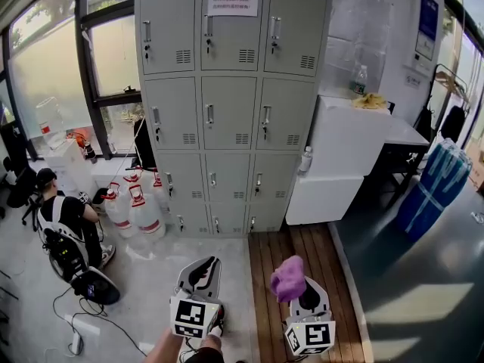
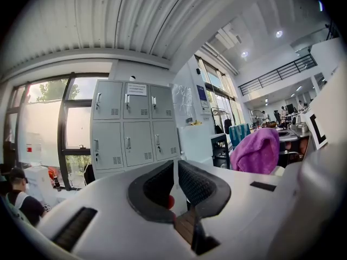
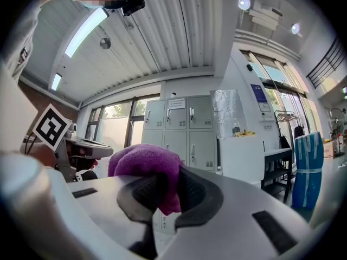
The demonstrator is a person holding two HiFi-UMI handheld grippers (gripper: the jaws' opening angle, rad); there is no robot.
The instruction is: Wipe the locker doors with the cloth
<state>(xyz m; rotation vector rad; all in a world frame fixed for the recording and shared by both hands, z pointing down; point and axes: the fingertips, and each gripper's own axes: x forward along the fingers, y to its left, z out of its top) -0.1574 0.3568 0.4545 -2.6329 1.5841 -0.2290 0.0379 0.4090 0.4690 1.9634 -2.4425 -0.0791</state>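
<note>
Looking down from the head view, the grey lockers (image 1: pixel 231 104) stand well ahead, three columns by four rows, every door closed, each with a small handle and a vent grille. A white paper notice (image 1: pixel 232 0) on the top middle door carries lines of red print too small to read. The left gripper (image 1: pixel 203 269) and right gripper (image 1: pixel 302 290) hang low in the frame, well apart from the doors. A bunched, fuzzy purple cloth (image 1: pixel 288 278) sits at the right gripper's tip, over a strip of wooden flooring (image 1: pixel 280 316). Only this view shows the water jugs (image 1: pixel 142 212) with red caps beside the lockers and a seated person (image 1: pixel 64 221) further left.

The left gripper view shows its jaws drawn almost together, a thin slit between the dark ribbed pads, with nothing held. The lockers appear far behind, and the cloth rises at the right edge. A railed upper gallery (image 2: pixel 276 72) shows here alone.

The right gripper view shows its jaws closed on the cloth, the folds bulging above the pads and hanging down between them. Ceiling lamps (image 3: pixel 84 32) and the left gripper's marker cube (image 3: pixel 52 127) appear only here.
</note>
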